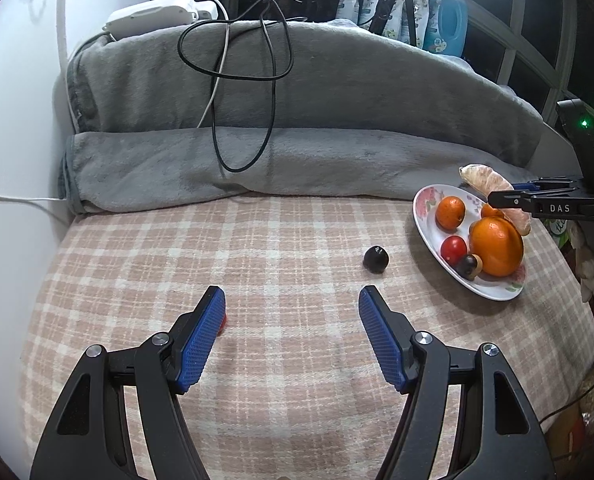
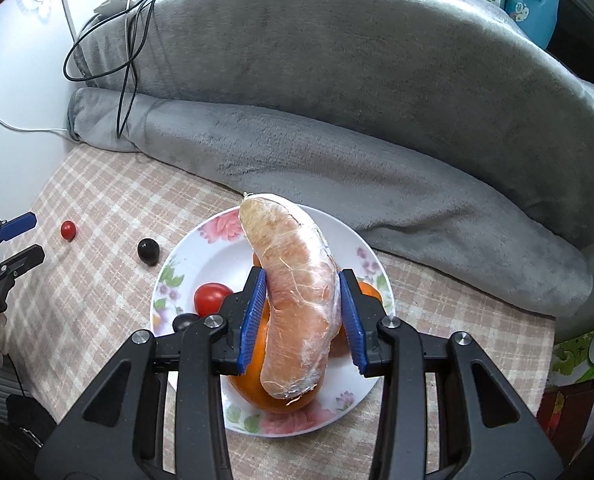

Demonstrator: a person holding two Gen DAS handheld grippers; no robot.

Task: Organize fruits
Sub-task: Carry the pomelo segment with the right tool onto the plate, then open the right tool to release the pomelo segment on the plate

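Here, the right gripper (image 2: pixel 302 312) clamps a peeled citrus segment (image 2: pixel 297 300) above the floral plate (image 2: pixel 185 264).
The left gripper (image 1: pixel 291 334) hangs wide open over the checked worktop (image 1: pixel 257 248); a dark grape (image 1: pixel 376 259) lies left of the plate, a small tomato (image 2: pixel 68 230) farther left.

White letters "DAS" stand on the right gripper (image 1: pixel 509 196); a green box (image 2: pixel 585 354) shows Chinese characters.
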